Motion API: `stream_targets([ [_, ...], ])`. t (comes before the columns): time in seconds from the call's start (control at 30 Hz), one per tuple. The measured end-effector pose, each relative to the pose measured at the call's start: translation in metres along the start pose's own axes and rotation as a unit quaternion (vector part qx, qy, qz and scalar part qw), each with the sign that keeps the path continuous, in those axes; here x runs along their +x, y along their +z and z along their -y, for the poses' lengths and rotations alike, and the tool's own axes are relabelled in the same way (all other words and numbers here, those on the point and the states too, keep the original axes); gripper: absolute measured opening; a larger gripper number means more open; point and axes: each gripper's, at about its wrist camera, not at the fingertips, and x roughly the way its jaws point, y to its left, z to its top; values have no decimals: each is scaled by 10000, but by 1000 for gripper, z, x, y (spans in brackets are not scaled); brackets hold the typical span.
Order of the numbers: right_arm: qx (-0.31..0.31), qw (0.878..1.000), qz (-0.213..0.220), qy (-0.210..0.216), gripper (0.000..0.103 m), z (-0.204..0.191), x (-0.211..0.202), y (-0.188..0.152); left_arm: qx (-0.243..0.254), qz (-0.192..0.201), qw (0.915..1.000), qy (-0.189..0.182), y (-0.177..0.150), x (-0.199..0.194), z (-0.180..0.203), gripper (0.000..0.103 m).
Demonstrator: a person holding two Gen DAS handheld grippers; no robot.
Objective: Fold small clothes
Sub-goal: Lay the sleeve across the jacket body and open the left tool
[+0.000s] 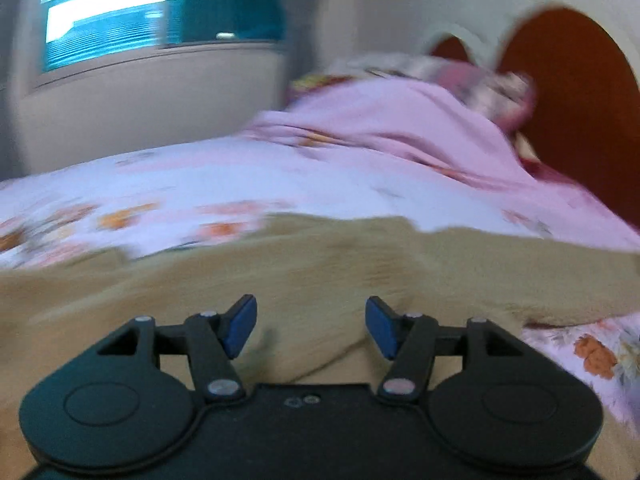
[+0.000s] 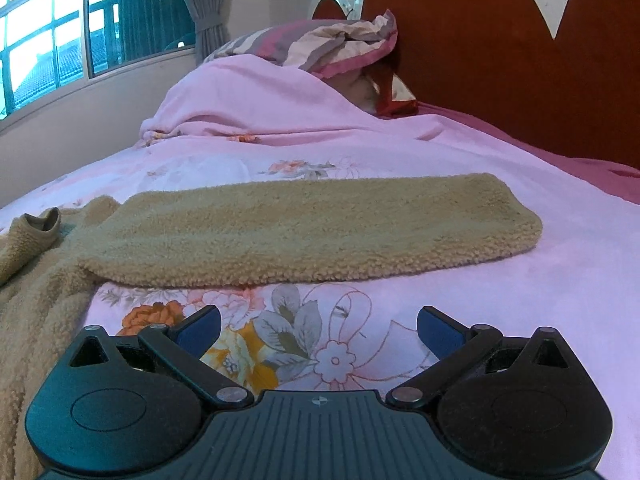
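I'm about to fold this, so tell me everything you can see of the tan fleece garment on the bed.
The tan fleece garment looks like thick, nubbly sherpa-type fabric, beige all over. One long sleeve-like part lies flat and stretched sideways across the floral pink bedsheet, ending in a rounded end. The rest bunches toward the left, where an open cuff shows. The left gripper hovers open right over it; the right gripper is open over bare sheet, apart from it.

Tan fleece garment (image 2: 304,228) on floral bedsheet (image 2: 560,280)
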Motion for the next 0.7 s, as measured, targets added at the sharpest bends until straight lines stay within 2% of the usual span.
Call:
stream_targets([
  [0.07, -29, 10000, -11, -3, 103, 0, -3, -1, -198, 35, 9980, 605, -18, -43, -44, 59],
  [0.17, -126, 9999, -24, 5, 103, -6, -7, -1, -275, -249, 9882, 1487, -45, -88, -105, 59],
  [0.23, -203, 9998, -50, 13, 103, -13, -10, -2, -324, -467, 9814, 1832, -62, -109, -137, 59],
  [0.3, -262, 9996, -73, 61, 103, -23, -13, -2, -349, -740, 9772, 1962, -72, -109, -159, 59],
  [0.4, -376, 9992, -65, 108, 103, -42, -18, 2, -279, -851, 9748, 2044, -70, -94, -177, 60],
  [0.5, -467, 9988, -40, 107, 103, -57, -25, 8, -459, -786, 9741, 2071, -65, -73, -188, 61],
  [0.6, -560, 9984, -11, 54, 103, -69, -31, 14, -605, -742, 9762, 1946, -57, -55, -198, 61],
  [0.63, -582, 9983, -9, 53, 103, -73, -32, 16, -626, -637, 9751, 2030, -57, -54, -202, 61],
  [0.67, -592, 9982, -28, 48, 103, -76, -32, 17, -998, -508, 9699, 2163, -61, -59, -211, 62],
  [0.7, -584, 9983, -43, 42, 103, -79, -32, 19, -1500, -547, 9633, 2160, -67, -62, -227, 62],
])
